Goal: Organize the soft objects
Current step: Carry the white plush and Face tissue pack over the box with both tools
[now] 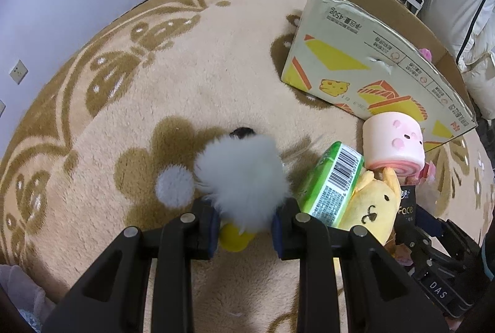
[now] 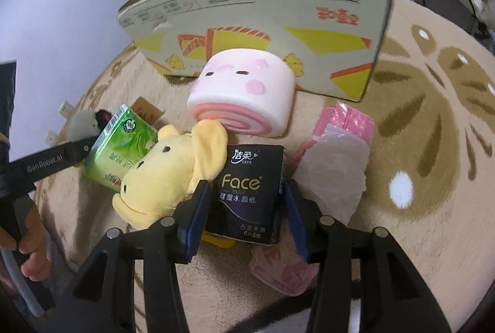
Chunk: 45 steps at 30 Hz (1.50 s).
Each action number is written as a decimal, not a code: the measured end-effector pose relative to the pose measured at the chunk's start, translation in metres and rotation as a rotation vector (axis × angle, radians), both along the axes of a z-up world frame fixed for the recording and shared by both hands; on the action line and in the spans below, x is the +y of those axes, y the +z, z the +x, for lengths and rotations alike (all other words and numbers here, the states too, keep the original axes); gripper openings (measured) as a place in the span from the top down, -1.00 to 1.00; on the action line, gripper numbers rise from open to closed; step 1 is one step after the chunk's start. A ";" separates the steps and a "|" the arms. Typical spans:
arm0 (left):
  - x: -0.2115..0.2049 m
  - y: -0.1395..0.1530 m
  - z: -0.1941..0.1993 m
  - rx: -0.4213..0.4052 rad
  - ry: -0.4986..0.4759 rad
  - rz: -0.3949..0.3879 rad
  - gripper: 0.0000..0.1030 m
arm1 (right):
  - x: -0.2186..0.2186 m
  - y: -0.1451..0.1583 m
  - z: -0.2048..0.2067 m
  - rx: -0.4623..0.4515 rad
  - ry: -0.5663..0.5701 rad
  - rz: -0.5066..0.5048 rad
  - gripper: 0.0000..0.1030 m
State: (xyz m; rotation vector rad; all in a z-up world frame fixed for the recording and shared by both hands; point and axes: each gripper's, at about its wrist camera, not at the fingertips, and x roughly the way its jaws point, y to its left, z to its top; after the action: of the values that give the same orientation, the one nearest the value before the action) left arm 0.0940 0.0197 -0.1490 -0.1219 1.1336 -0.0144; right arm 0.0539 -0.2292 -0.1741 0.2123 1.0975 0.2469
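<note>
We hold a grey fluffy toy (image 1: 241, 178) in front of the cardboard box (image 1: 365, 67).

Our left gripper (image 1: 246, 224) is clamped on it; our right gripper (image 2: 244, 206) straddles the black tissue pack (image 2: 247, 194), jaws apart, near the box beside the yellow plush (image 2: 167, 172), green pack (image 2: 123, 147) and pink roll toy (image 2: 244, 88).
</note>
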 end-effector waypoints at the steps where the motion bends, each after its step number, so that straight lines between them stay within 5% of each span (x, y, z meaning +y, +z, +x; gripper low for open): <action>1: -0.001 0.000 0.000 -0.002 -0.002 0.008 0.51 | 0.004 -0.001 0.001 -0.002 0.013 -0.016 0.00; 15: 0.002 0.009 0.000 -0.056 0.019 0.050 0.51 | 0.025 -0.009 0.012 -0.015 0.039 -0.081 0.04; 45: -0.025 0.127 0.005 -0.480 -0.071 0.134 0.52 | -0.030 0.109 -0.021 -0.438 -0.116 0.037 0.04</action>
State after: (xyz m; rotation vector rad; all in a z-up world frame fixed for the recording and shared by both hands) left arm 0.0991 -0.0054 -0.0217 0.0421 0.6561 -0.0293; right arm 0.0324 -0.2595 -0.0650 0.2404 0.6445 0.1979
